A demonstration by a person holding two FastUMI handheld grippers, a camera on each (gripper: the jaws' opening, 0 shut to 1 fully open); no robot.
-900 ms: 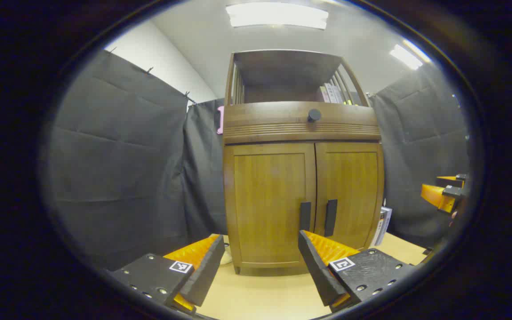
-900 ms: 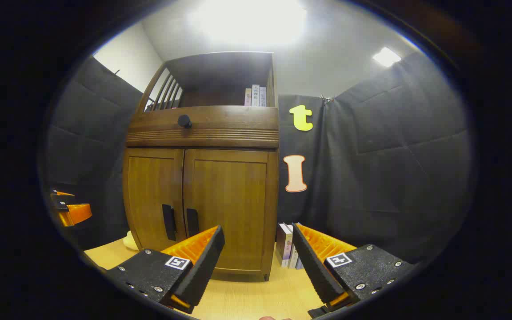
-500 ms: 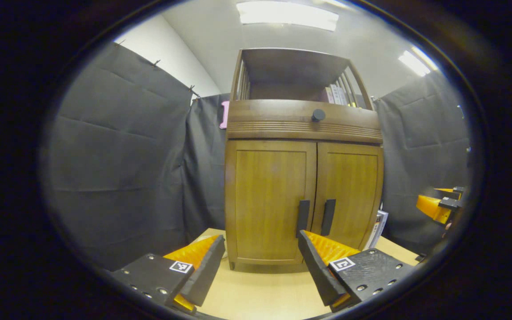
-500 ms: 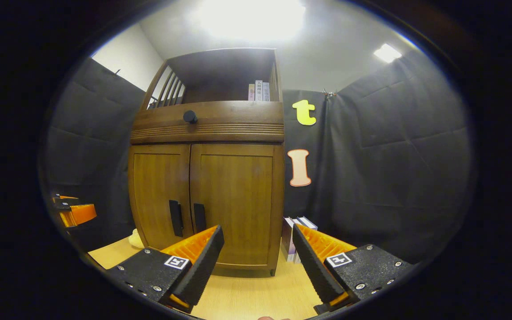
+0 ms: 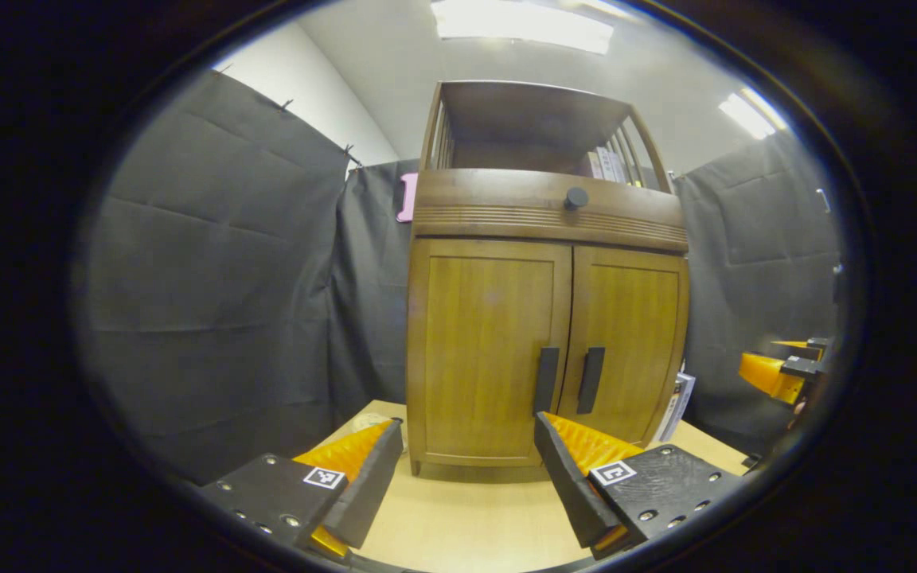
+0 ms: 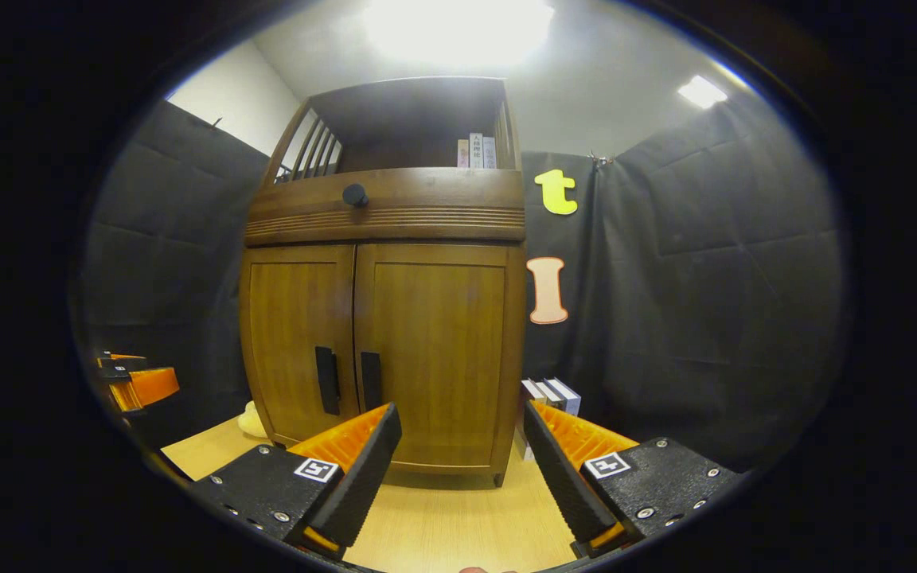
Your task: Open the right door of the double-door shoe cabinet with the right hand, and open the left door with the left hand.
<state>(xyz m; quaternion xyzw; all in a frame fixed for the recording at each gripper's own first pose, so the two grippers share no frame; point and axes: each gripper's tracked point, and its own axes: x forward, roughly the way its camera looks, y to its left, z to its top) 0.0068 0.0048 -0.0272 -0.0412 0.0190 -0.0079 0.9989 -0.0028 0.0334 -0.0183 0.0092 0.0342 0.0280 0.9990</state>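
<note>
A brown wooden shoe cabinet [image 5: 546, 350] [image 6: 383, 350] stands on the pale table with both doors shut. The left door [image 5: 484, 346] [image 6: 295, 338] and right door [image 5: 626, 334] [image 6: 435, 342] carry black vertical handles at the centre seam: left handle [image 5: 546, 380] [image 6: 326, 380], right handle [image 5: 590, 380] [image 6: 370, 380]. My left gripper [image 5: 466, 434] is open, short of the left door. My right gripper [image 6: 462, 418] is open, short of the right door. Each gripper also appears off to the side of the other's view, the right gripper [image 5: 781, 372] and the left gripper [image 6: 134, 383].
A drawer with a round black knob [image 5: 576, 198] and an open shelf holding books [image 6: 478, 150] top the cabinet. More books [image 6: 550, 394] lean beside its right side. A pale rounded object [image 6: 251, 420] lies by its left foot. Black cloth walls surround the table [image 5: 466, 525].
Both views have tilted down slightly, so the cabinet sits higher in frame and more table shows. Both grippers stay open, and the doors stay shut.
</note>
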